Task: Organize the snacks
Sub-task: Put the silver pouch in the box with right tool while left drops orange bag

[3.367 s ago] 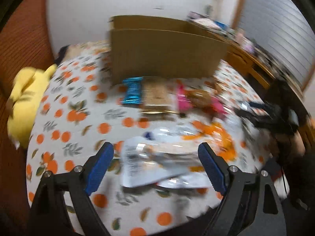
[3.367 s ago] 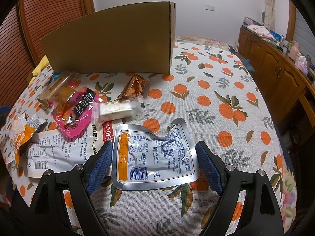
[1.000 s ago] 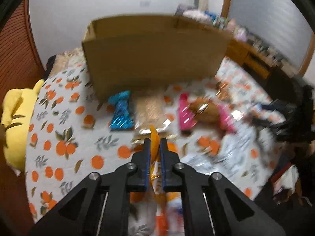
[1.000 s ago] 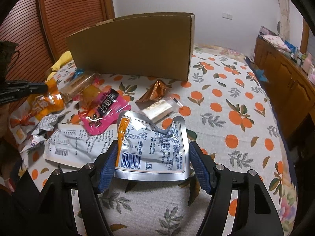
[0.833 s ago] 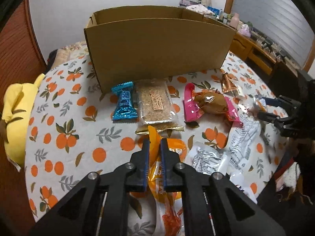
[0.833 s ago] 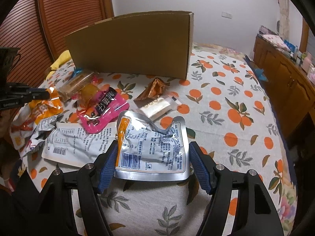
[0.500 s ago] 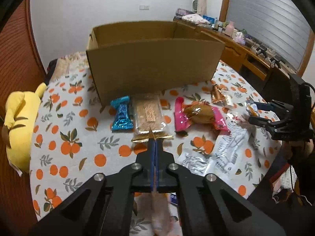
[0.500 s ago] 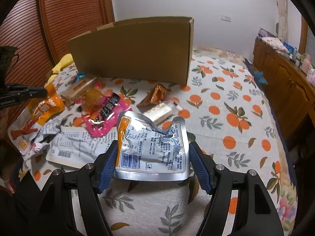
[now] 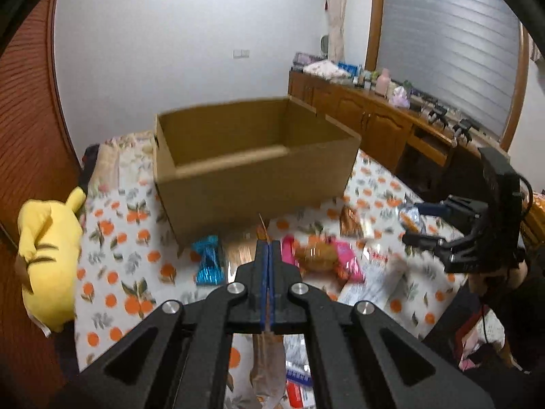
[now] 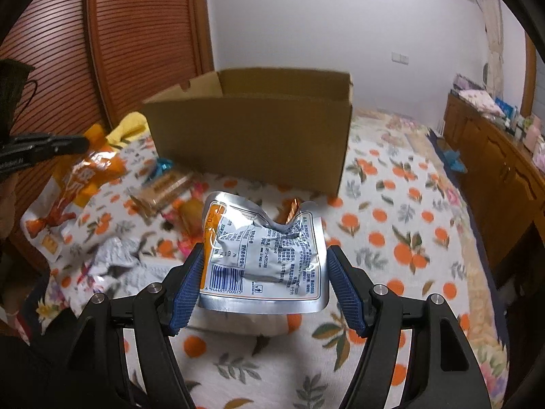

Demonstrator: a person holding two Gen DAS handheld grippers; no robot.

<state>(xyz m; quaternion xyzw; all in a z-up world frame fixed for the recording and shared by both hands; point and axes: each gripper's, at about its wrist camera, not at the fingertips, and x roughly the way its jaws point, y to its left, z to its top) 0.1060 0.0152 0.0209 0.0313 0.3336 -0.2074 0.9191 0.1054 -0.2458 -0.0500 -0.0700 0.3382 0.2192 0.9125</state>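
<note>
Orange-print tablecloth [image 10: 391, 238] strewn with snacks before an open cardboard box [image 10: 252, 136].
Left tongs [image 9: 269, 255] are clamped on an orange snack bag [image 10: 81, 177]; right tongs [image 10: 264, 272] are gripping a silver pouch [image 10: 269, 255], both raised off the desk.

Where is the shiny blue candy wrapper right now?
In the left wrist view, the shiny blue candy wrapper lies on the orange-print tablecloth, just in front of the brown cardboard box's left corner.

The cardboard box [image 10: 252, 129] stands on the table [image 10: 408, 245] at twelve o'clock; loose snack packets [image 9: 211, 264] lie before it, a plush toy [image 9: 47, 259] at nine o'clock.
</note>
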